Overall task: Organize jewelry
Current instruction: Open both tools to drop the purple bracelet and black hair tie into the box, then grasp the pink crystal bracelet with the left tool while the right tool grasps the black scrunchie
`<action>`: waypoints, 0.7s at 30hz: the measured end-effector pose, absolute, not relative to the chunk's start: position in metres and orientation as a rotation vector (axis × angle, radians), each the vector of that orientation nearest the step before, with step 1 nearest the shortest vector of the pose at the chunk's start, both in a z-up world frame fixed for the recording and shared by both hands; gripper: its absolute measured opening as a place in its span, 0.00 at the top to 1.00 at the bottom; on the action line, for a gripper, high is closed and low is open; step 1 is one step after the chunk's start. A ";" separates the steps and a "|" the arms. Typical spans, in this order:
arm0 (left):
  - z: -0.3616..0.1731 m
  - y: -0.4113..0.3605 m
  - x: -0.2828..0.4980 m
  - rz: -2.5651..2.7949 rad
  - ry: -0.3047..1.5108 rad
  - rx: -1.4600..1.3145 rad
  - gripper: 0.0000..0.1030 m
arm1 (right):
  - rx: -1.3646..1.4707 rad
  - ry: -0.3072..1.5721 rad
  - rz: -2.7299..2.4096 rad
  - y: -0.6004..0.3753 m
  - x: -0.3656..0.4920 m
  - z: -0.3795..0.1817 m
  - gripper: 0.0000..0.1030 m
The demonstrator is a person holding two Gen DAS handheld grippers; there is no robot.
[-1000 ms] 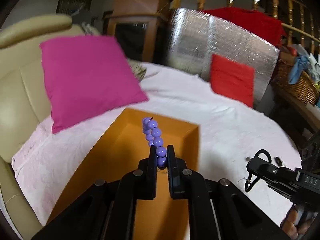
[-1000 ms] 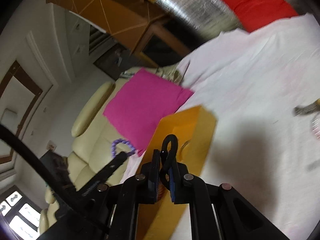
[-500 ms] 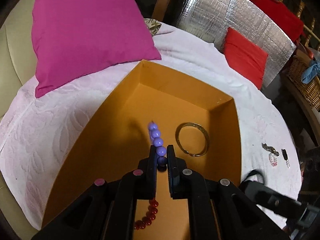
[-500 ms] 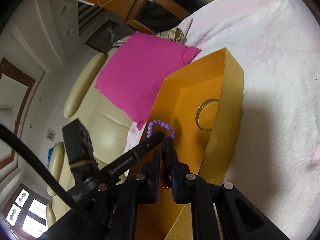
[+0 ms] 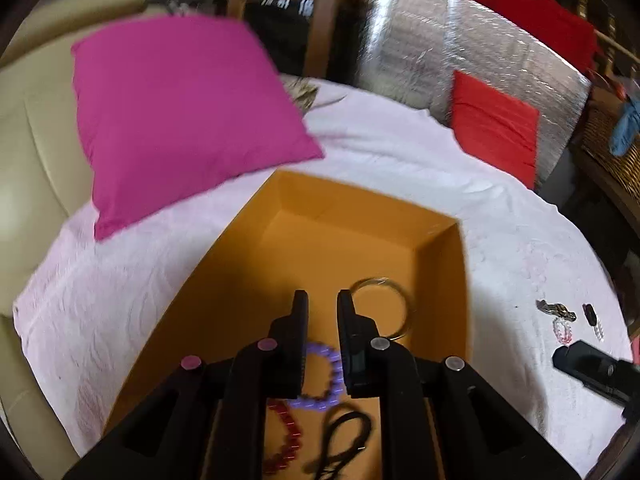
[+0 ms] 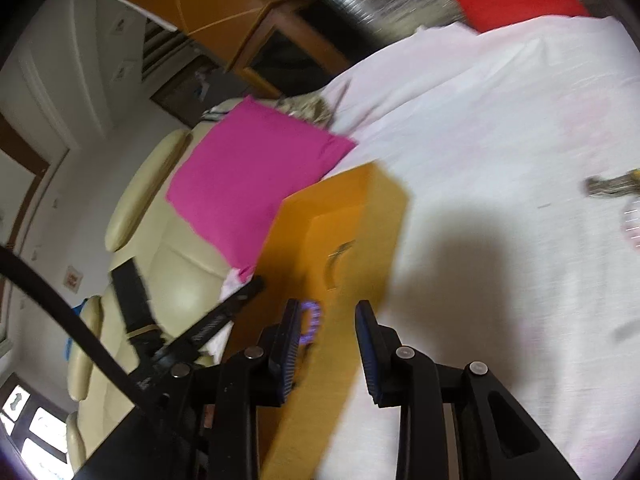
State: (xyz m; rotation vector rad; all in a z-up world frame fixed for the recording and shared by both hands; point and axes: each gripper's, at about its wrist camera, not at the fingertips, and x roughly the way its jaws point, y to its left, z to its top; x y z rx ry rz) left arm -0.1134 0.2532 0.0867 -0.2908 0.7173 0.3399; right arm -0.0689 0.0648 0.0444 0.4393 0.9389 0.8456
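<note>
- Now the left gripper (image 5: 322, 300) hangs over the orange box (image 5: 444, 276), its jaws opening, nothing between the pads.
- Below it, on the box floor near the near end, lies the purple bead bracelet (image 5: 326, 376), free of the fingers (image 5: 301, 320).
- Just beside it, nearer the camera, lie a red bead bracelet (image 5: 286, 436) and a black cord (image 5: 344, 436).
- Farther in, by the box's right wall, a gold bangle (image 5: 384, 312) lies flat.
- Right gripper (image 6: 326, 312) hovers over the box's right wall, its jaws opening and empty; its view is blurred.
- From that view the purple bracelet (image 6: 312, 320) shows inside the box (image 6: 360, 208), just beside the left finger.
- Box sits on a white cloth (image 5: 400, 152), a pink cushion (image 5: 180, 112) at its far left corner.
- Well apart, near the cloth's right edge, lie 3 or so small pieces (image 5: 564, 320), too small to tell.
</note>
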 end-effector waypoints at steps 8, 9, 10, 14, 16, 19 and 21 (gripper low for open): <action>0.112 0.160 -0.099 0.245 0.624 -0.112 0.73 | 0.482 0.894 0.632 -0.057 -0.052 0.049 0.70; 0.112 0.148 -0.097 0.229 0.618 -0.088 0.72 | 0.488 0.889 0.615 -0.067 -0.051 0.049 0.70; 0.113 0.135 -0.094 0.210 0.614 -0.062 0.71 | 0.500 0.875 0.578 -0.088 -0.049 0.049 0.70; 0.107 0.085 -0.078 0.129 0.626 0.019 0.71 | 0.595 0.835 0.474 -0.154 -0.042 0.044 0.70; 0.102 0.064 -0.071 0.101 0.640 0.056 0.71 | 0.643 0.823 0.436 -0.178 -0.040 0.042 0.70; 0.093 0.036 -0.061 0.057 0.671 0.077 0.70 | 0.702 0.815 0.367 -0.216 -0.035 0.034 0.70; 0.087 0.022 -0.053 0.036 0.689 0.090 0.70 | 0.774 0.847 0.339 -0.239 -0.026 0.026 0.70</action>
